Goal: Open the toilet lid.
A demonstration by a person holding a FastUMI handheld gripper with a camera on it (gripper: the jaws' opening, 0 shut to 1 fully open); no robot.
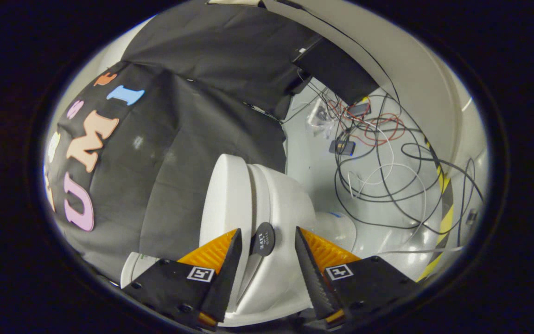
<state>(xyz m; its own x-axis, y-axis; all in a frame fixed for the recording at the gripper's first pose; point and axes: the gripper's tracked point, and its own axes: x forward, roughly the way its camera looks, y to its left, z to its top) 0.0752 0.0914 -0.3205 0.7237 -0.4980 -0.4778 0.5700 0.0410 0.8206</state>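
White toilet lid between parted jaws

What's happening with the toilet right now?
A person's handheld tool is at the white toilet, its fingers spread open on either side of a round black tab on the lid. The lid looks raised on edge, near the black cloth wall. Neither finger clearly presses on anything. Cables lie on the floor beyond.

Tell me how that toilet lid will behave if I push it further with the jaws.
The toilet lid looks like rigid moulded plastic, so it should pivot rather than flex. Its glossy surface may let the fingers slip. It seems raised near upright already, so it could swing either way. The gripper is open, its fingers straddling the round black tab.
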